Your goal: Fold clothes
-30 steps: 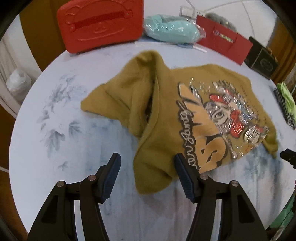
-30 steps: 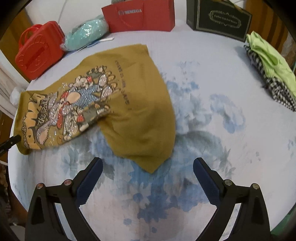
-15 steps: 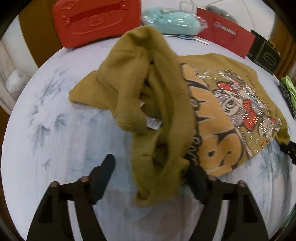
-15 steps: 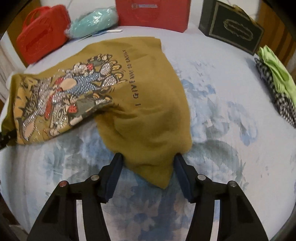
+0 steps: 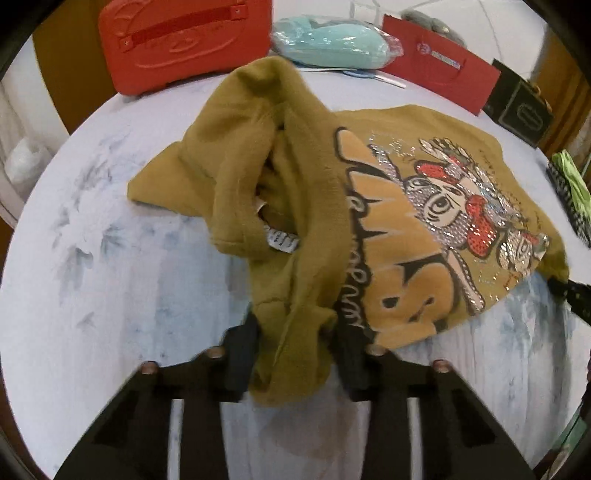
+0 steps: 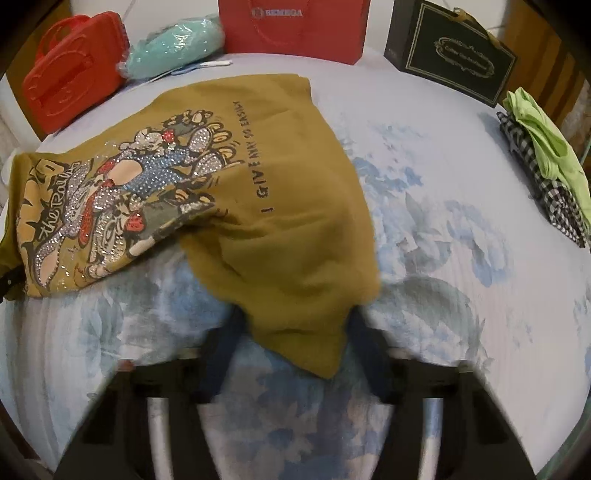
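Note:
A mustard sweatshirt [image 5: 399,229] with a sequinned cartoon print lies crumpled on the round white table [image 5: 92,295] with blue flower marks. In the left wrist view my left gripper [image 5: 295,354] is shut on the bunched shoulder end beside the neck opening, where a white label [image 5: 282,242] shows. In the right wrist view the sweatshirt [image 6: 221,192] spreads to the far left, and my right gripper [image 6: 295,343] is shut on its plain lower corner. Cloth hides the inner faces of both pairs of fingers.
At the back stand a red plastic case [image 5: 184,40], a teal bundle in plastic [image 5: 332,40], a red paper bag [image 6: 293,27] and a black gift box [image 6: 454,62]. Folded green and checked clothes [image 6: 546,162] lie at the right edge.
Both grippers went from open and short of the sweatshirt to closed on it. The left one moved in on the shoulder end, the right one on the lower corner, and the cloth bunched up.

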{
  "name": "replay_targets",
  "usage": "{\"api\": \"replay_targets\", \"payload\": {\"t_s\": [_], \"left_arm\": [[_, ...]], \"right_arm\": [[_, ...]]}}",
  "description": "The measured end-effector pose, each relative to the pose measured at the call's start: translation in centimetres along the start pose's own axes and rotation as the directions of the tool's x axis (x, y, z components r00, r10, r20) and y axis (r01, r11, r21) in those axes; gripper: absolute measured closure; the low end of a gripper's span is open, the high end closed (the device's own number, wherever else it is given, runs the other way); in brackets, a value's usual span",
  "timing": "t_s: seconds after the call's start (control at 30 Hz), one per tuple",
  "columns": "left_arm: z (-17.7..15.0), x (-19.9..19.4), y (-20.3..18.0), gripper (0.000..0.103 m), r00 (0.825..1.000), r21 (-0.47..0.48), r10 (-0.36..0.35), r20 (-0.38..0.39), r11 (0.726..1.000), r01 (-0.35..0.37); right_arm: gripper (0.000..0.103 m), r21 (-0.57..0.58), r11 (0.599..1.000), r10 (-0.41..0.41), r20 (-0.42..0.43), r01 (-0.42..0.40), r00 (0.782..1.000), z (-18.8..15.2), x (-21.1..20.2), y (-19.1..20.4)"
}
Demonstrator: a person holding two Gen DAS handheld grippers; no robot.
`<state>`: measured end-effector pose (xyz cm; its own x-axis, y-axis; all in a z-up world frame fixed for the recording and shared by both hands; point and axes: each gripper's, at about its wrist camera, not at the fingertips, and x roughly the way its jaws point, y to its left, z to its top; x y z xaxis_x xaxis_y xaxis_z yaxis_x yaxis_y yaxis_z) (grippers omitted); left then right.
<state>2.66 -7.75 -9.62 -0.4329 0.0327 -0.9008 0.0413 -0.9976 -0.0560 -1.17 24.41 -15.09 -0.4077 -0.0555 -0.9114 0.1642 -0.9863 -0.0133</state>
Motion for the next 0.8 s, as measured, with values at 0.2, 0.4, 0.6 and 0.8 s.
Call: {"api": "replay_targets", "payload": {"t_s": [0.2,0.4,0.6,0.8], "left_arm": [[4.1,-6.2,1.5,0.088,0.994,-0.006,-0.069,0.084,0.998,0.069],[12.2,-14.5,3.5,0.088,0.950,0.030,-0.134,0.281,0.991,0.131],[16.2,-15.7,3.1,0.088,0.934,0.054,-0.151,0.324,0.988,0.142],[19.1,-13.8,2.3,0.088,0.942,0.071,-0.146,0.301,0.989,0.130]], "right_arm": [[0.093,0.036,0.999,0.021,0.109,-0.025,0.994,1.5,-3.2,-1.5],[0.093,0.053,0.996,0.052,0.384,-0.078,0.922,7.4,-12.4,-4.2],[0.093,0.019,0.997,0.046,0.594,-0.071,0.803,11.1,-21.4,-4.2],[0.093,0.005,0.999,0.036,0.602,-0.048,0.798,13.2,-22.1,-4.2]]}}
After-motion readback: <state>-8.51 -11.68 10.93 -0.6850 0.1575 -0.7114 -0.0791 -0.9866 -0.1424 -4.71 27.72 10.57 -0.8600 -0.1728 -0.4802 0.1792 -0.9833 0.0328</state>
